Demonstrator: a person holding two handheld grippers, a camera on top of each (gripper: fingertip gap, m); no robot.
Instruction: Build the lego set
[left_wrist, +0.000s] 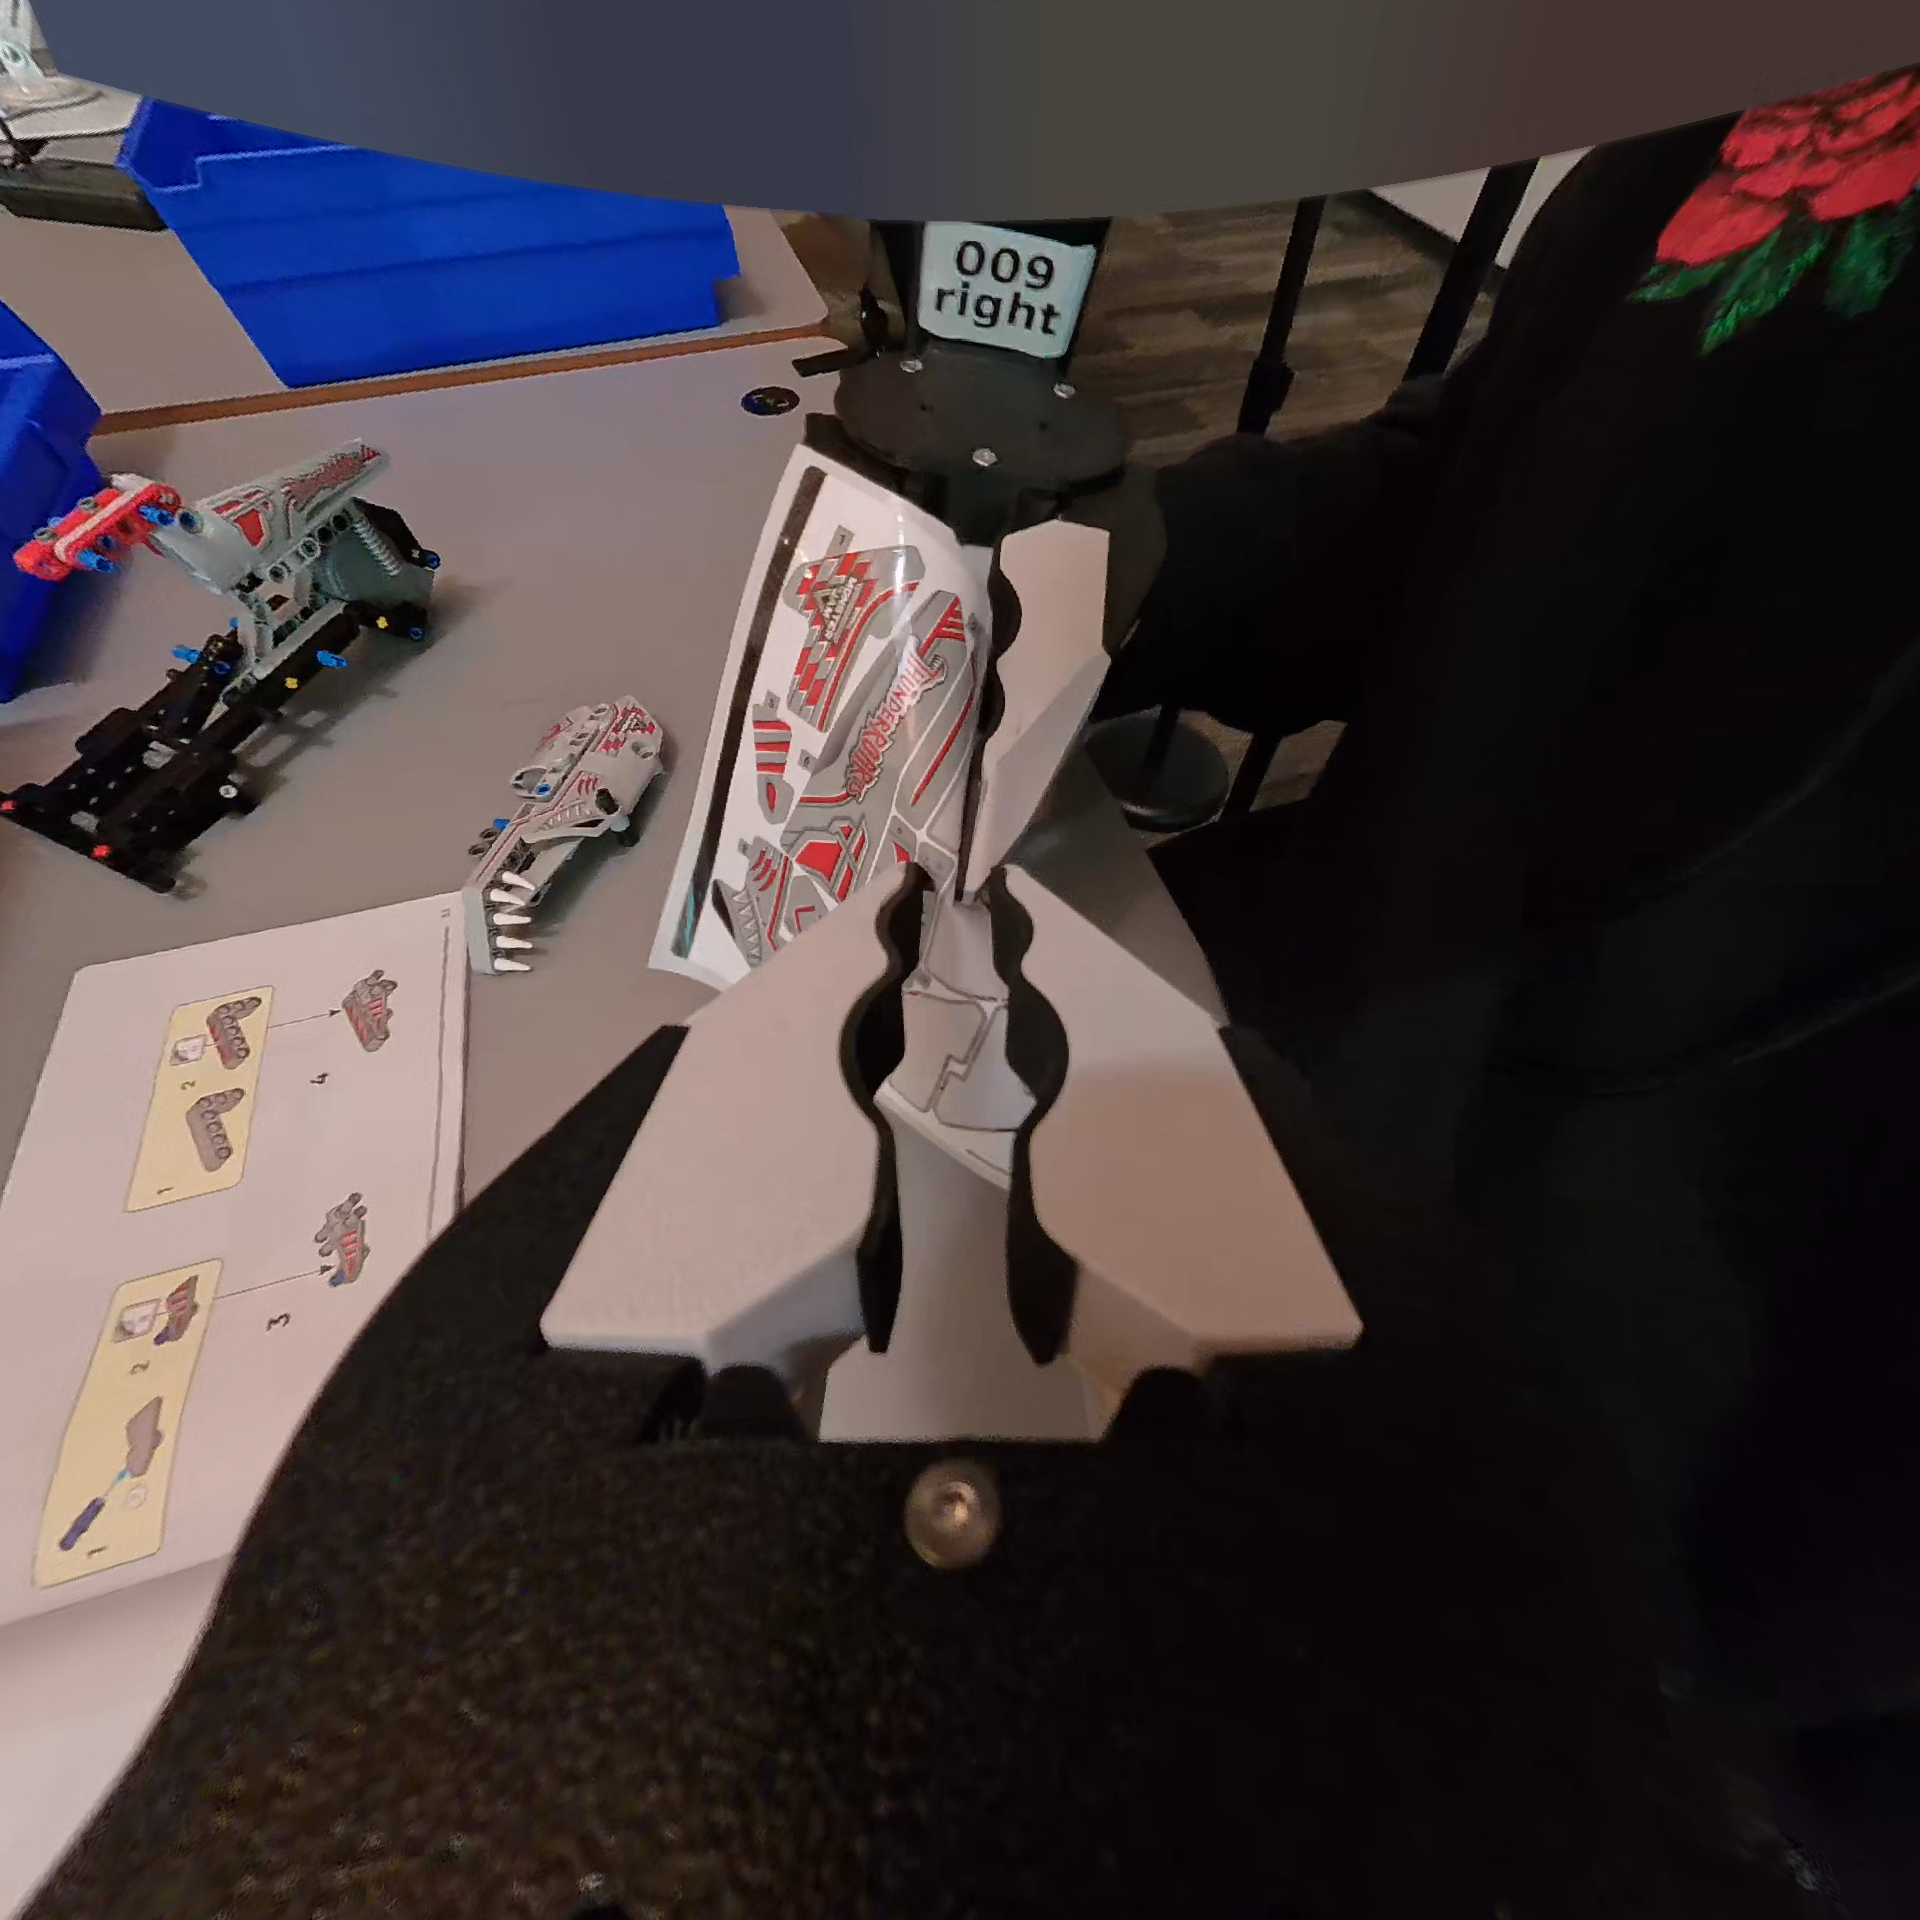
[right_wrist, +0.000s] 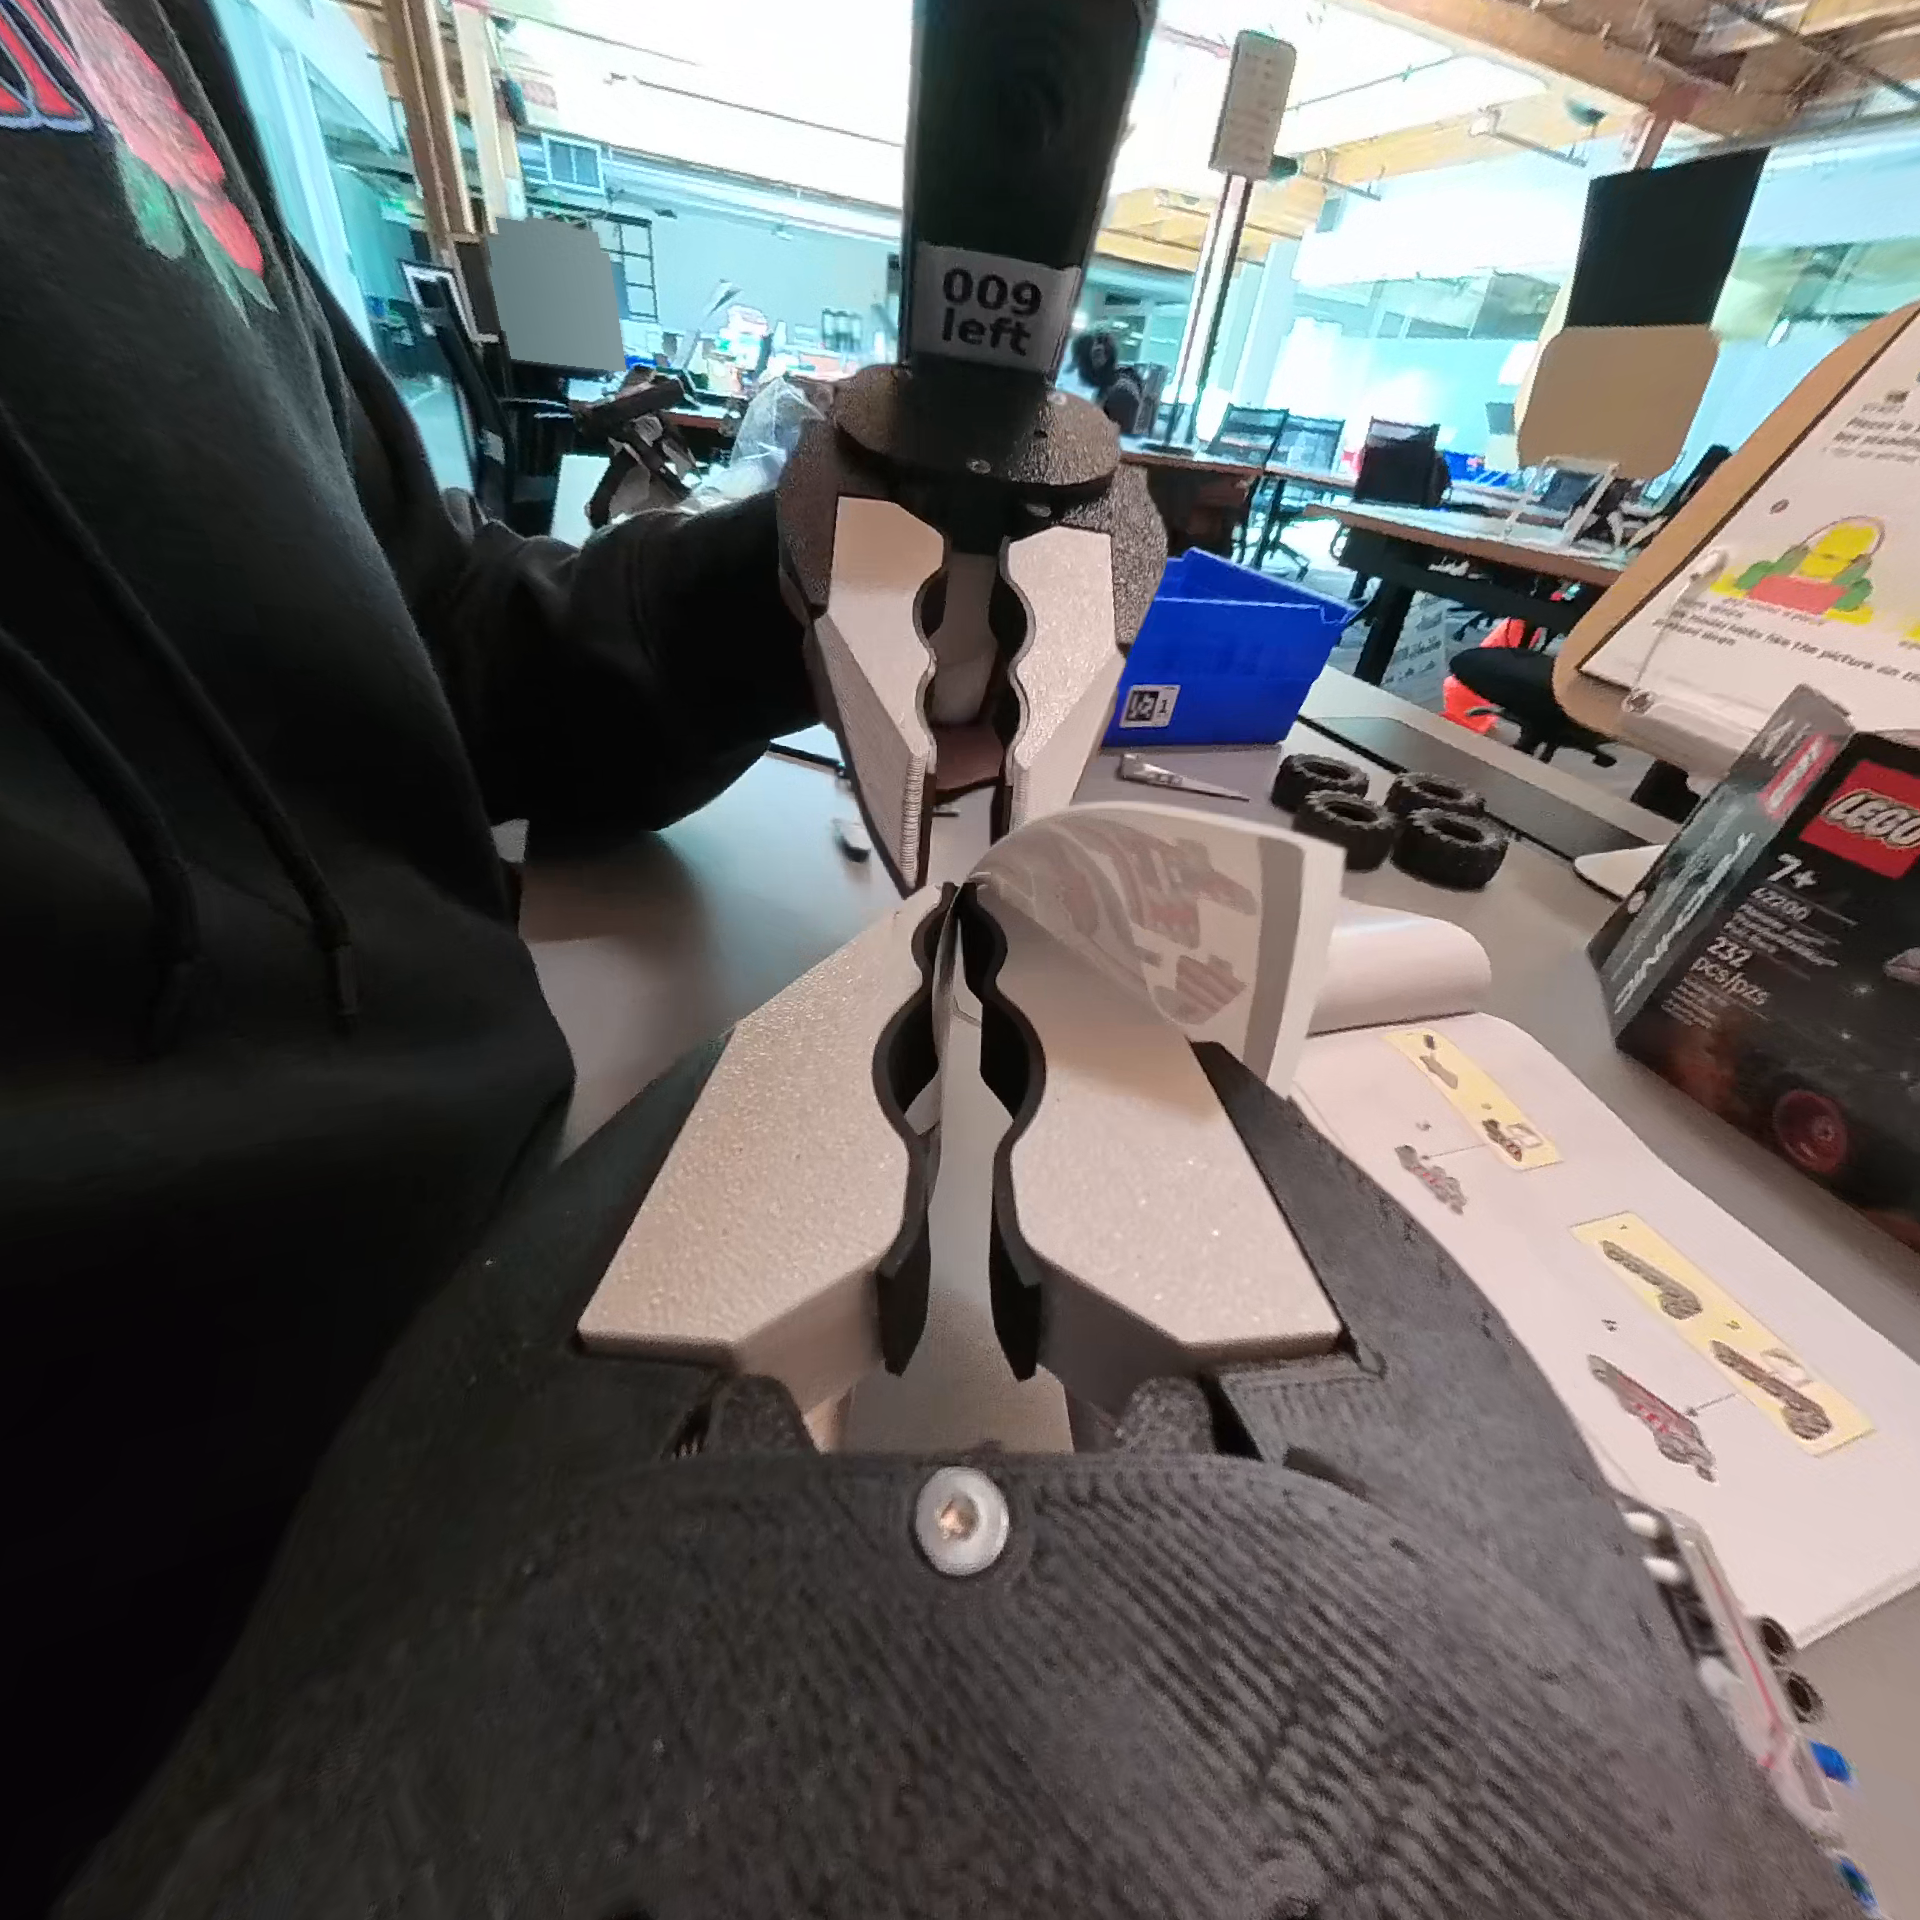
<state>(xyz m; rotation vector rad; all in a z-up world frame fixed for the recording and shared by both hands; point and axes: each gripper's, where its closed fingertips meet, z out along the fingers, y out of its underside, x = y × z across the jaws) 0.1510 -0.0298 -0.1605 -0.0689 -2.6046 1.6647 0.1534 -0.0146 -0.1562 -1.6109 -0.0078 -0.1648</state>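
Note:
A sticker sheet (left_wrist: 852, 748) with red and grey prints hangs upright between the two grippers. My left gripper (left_wrist: 954, 883) has its fingers closed on the sheet's lower corner. My right gripper (left_wrist: 977, 852) reaches in from above and pinches the sheet's right edge. In the right wrist view my right gripper (right_wrist: 951, 899) is shut on the sheet (right_wrist: 1164, 914), which curls off to the right. My left gripper (right_wrist: 966, 831) faces it from above, with white sheet between its pads. A black and grey partial model (left_wrist: 229, 665) and a grey toothed jaw piece (left_wrist: 566, 821) lie on the table.
The open instruction booklet (left_wrist: 239, 1195) lies at the front; it also shows in the right wrist view (right_wrist: 1558, 1247). Blue bins (left_wrist: 436, 260) stand at the back. Several black tyres (right_wrist: 1392, 821) and the set's box (right_wrist: 1787, 935) sit right. A person in a black hoodie (right_wrist: 208, 727) is close by.

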